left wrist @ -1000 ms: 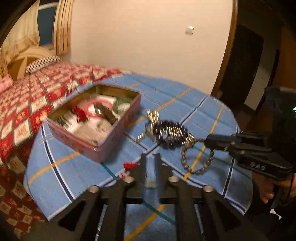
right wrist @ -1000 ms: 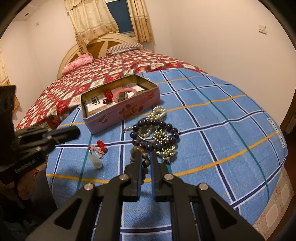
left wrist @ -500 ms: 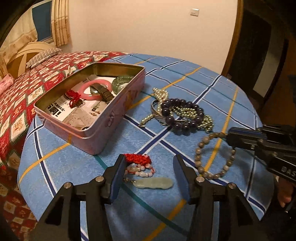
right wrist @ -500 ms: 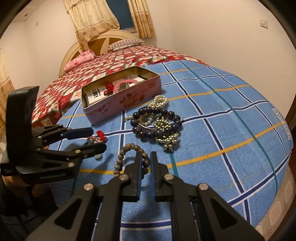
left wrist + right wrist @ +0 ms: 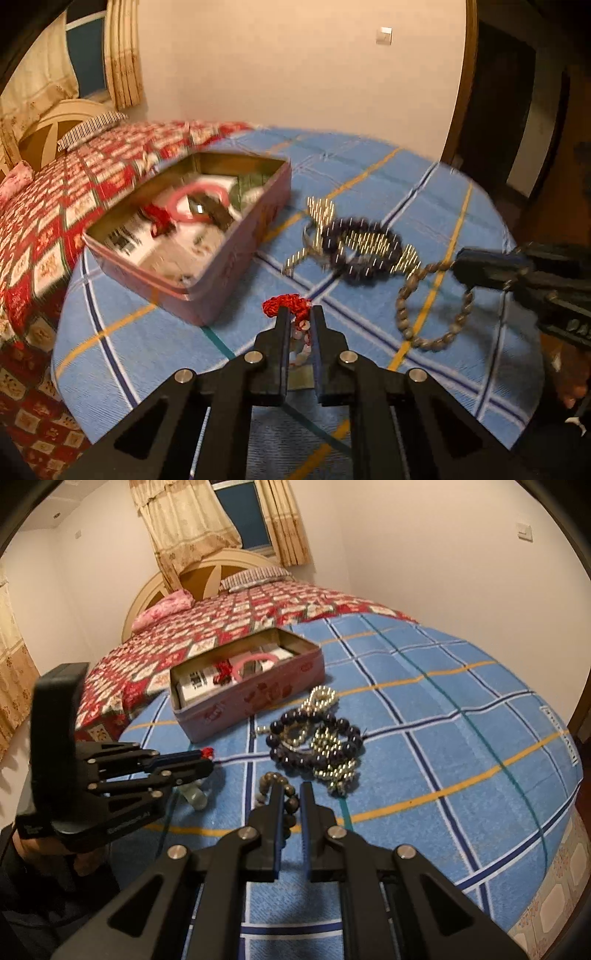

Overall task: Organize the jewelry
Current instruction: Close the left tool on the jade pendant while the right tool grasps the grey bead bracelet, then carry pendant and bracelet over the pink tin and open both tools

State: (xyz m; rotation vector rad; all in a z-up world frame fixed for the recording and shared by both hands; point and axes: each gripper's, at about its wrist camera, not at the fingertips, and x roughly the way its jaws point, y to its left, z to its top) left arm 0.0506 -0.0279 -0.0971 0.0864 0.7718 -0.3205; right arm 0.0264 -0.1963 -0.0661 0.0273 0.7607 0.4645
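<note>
Low over the bench, left gripper (image 5: pixel 297 314) pinches the red-knot pendant (image 5: pixel 286 304) near the tin (image 5: pixel 236 273); right gripper (image 5: pixel 290 791), level, clamps the brown bead bracelet (image 5: pixel 274 778).

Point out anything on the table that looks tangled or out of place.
The dark bead bracelet and the gold bead chain lie knotted together in one heap on the tablecloth, beside the open tin rather than inside it. Nothing looks spilled or broken.

Black plastic claw (image 5: pixel 298 314), silver screws, blue pads (image 5: pixel 277 834)
</note>
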